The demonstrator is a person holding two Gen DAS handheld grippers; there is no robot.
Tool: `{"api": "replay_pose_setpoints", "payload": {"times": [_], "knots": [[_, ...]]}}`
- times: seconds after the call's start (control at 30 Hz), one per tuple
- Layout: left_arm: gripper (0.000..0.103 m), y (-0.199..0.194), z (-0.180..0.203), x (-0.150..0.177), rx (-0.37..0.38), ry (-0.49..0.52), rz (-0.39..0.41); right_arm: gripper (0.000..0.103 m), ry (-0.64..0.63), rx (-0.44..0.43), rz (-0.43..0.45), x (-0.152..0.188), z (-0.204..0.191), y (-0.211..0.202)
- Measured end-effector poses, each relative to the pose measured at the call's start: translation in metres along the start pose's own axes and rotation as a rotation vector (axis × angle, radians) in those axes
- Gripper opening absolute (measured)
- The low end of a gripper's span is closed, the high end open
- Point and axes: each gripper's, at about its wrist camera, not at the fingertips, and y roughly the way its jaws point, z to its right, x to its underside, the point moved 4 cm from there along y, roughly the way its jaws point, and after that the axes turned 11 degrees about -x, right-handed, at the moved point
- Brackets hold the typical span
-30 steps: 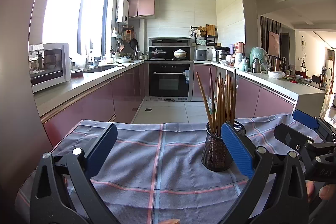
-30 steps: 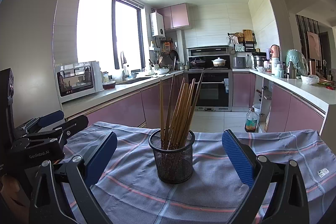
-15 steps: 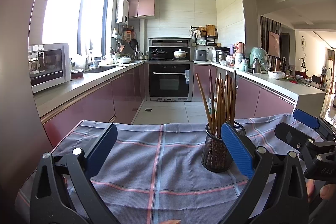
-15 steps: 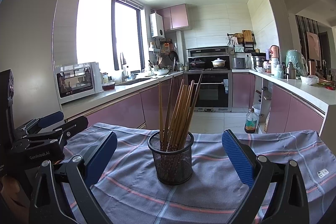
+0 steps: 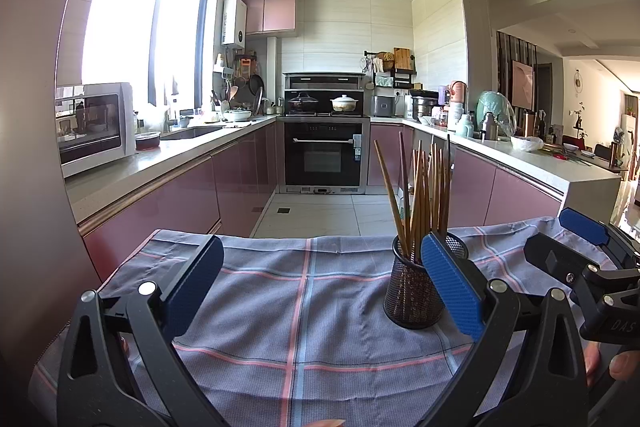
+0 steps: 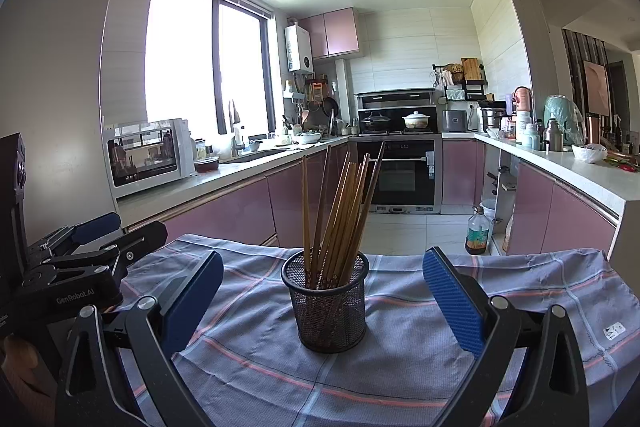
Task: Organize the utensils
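A black mesh holder (image 6: pixel 326 301) stands upright on the checked grey-blue cloth (image 6: pixel 400 367), filled with several brown wooden chopsticks (image 6: pixel 340 211). My right gripper (image 6: pixel 322 291) is open and empty, its blue pads on either side of the holder, a little nearer the camera and not touching it. In the left wrist view the holder (image 5: pixel 412 291) stands right of centre, partly behind my right pad. My left gripper (image 5: pixel 320 283) is open and empty over bare cloth (image 5: pixel 300 307). Each gripper shows in the other's view: the right (image 5: pixel 592 251), the left (image 6: pixel 92 239).
The cloth-covered table ends at its far edge (image 5: pixel 320 237), with kitchen floor beyond. Pink cabinets and counters run along both sides, with a microwave (image 6: pixel 146 157) at left and an oven (image 5: pixel 324 155) at the back. A bottle (image 6: pixel 478 231) stands on the floor at right.
The right wrist view has shifted slightly: the holder now sits a touch lower and more centred between the pads. The left gripper has hardly moved.
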Motion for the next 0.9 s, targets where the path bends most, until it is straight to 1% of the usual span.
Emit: {"api": "replay_pose_setpoints", "payload": {"times": [0.9], "knots": [[0.097, 0.0003, 0.0001, -0.0002, 0.002, 0.000, -0.003, 0.097, 0.004, 0.001, 0.000, -0.0004, 0.0006, -0.0020]]}}
